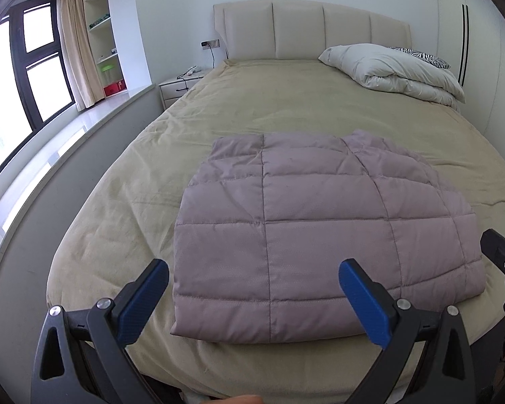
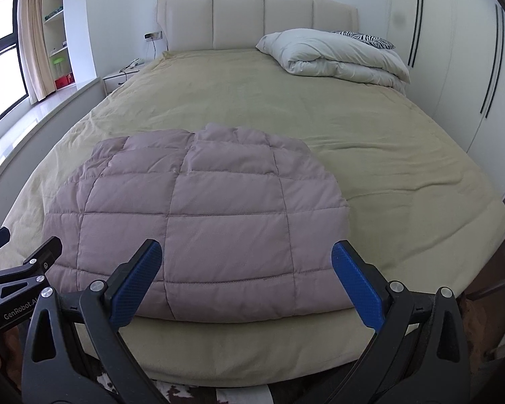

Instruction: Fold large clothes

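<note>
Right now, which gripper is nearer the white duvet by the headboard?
Right, slightly. The right gripper hangs open over the folded quilted garment's right half; the left gripper, to its left, lies farther from the white duvet.

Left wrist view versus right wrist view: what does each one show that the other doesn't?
Only the left wrist view shows the left gripper head-on, jaws open, plus the tall window in full. Only the right wrist view shows the right gripper head-on, jaws open, the second pair of wardrobe door handles, and patterned floor under the bed's foot. Both show the folded pink quilted garment on the beige bed, with nothing gripped, the white duvet by the headboard, and the nightstand.
</note>
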The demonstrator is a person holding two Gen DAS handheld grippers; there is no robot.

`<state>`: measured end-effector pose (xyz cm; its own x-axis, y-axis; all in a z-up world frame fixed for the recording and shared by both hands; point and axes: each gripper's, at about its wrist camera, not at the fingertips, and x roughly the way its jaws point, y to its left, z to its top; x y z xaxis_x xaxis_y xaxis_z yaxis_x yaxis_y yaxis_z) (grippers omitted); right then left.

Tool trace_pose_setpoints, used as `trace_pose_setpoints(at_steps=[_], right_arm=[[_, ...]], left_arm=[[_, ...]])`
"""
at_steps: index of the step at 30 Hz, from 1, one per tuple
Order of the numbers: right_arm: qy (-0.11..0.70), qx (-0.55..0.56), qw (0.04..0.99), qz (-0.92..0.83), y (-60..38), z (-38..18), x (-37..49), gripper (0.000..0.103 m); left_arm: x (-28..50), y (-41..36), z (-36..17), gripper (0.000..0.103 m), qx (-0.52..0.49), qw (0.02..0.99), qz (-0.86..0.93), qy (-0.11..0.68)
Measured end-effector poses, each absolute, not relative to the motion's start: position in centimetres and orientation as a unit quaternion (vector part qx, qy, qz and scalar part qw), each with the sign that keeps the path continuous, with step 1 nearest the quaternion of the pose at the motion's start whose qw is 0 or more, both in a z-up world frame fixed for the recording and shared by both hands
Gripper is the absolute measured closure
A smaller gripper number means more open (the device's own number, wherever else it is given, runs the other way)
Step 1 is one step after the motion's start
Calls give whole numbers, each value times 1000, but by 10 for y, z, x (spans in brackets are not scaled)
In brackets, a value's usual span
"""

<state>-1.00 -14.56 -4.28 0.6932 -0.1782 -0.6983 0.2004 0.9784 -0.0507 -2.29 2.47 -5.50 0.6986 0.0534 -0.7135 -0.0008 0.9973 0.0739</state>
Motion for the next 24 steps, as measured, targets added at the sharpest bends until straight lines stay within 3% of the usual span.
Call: trace_pose_setpoints(at_steps=[24], right_arm=[[394, 18, 914, -99, -143, -52, -8, 0]], left_arm=[[-22, 23, -59, 0, 38, 919, 14, 392]])
